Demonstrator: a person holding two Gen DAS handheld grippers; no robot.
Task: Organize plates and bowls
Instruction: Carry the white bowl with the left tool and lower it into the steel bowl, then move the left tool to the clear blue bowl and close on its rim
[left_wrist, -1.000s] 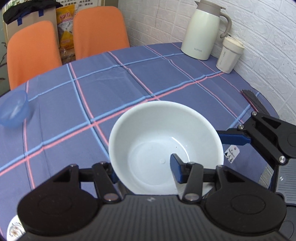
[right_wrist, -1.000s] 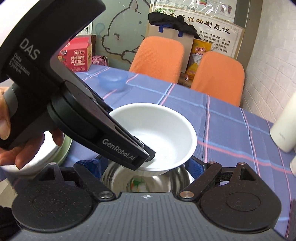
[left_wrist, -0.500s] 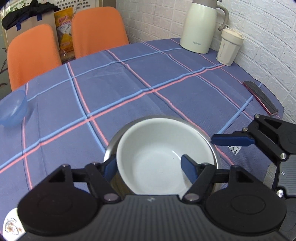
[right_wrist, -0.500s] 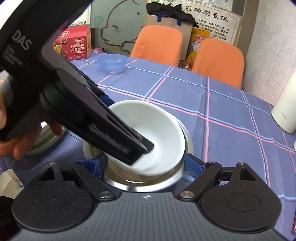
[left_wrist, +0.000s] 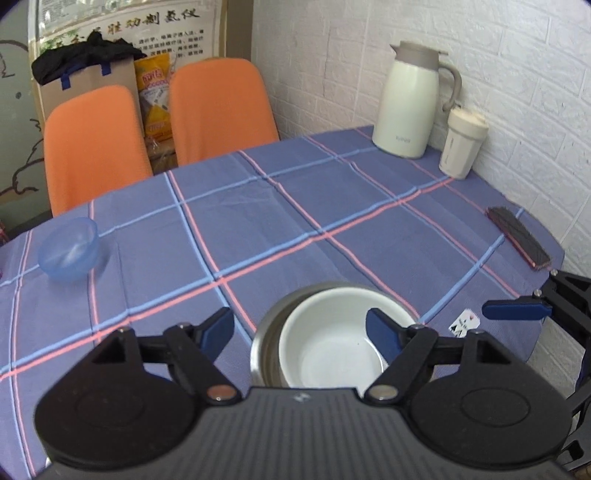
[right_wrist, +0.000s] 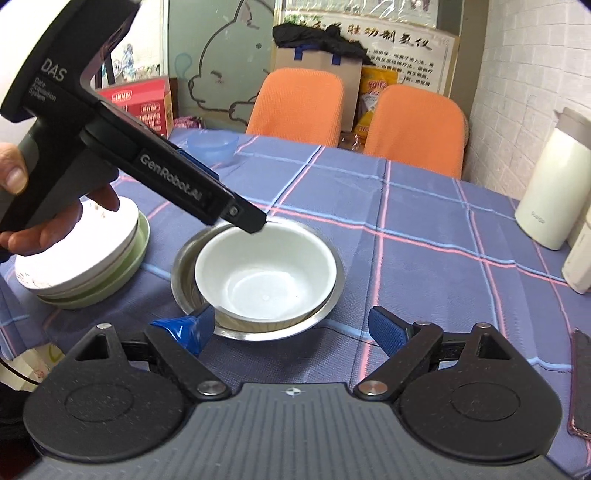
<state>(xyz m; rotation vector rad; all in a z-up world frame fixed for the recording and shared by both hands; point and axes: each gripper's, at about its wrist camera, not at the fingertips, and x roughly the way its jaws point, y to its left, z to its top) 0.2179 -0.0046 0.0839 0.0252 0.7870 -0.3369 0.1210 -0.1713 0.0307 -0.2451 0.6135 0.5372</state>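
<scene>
A white bowl (left_wrist: 332, 343) (right_wrist: 264, 271) sits nested inside a steel bowl (left_wrist: 264, 343) (right_wrist: 321, 314) on the blue checked tablecloth. My left gripper (left_wrist: 301, 332) is open and empty, raised above the bowls; its body (right_wrist: 177, 181) hovers over their left rim in the right wrist view. My right gripper (right_wrist: 291, 326) is open and empty, just in front of the steel bowl. A small blue bowl (left_wrist: 68, 249) (right_wrist: 212, 142) stands at the far left. A stack of white plates on a green plate (right_wrist: 92, 254) lies left of the bowls.
A cream thermos (left_wrist: 413, 99) and a lidded cup (left_wrist: 463, 144) stand by the brick wall at the back right. A dark phone (left_wrist: 517, 236) lies near the right table edge. Two orange chairs (left_wrist: 221, 107) stand behind the table.
My left gripper lowered the white bowl into the steel bowl, opened, let go and lifted away. The right gripper pulled back a little from the steel bowl.
</scene>
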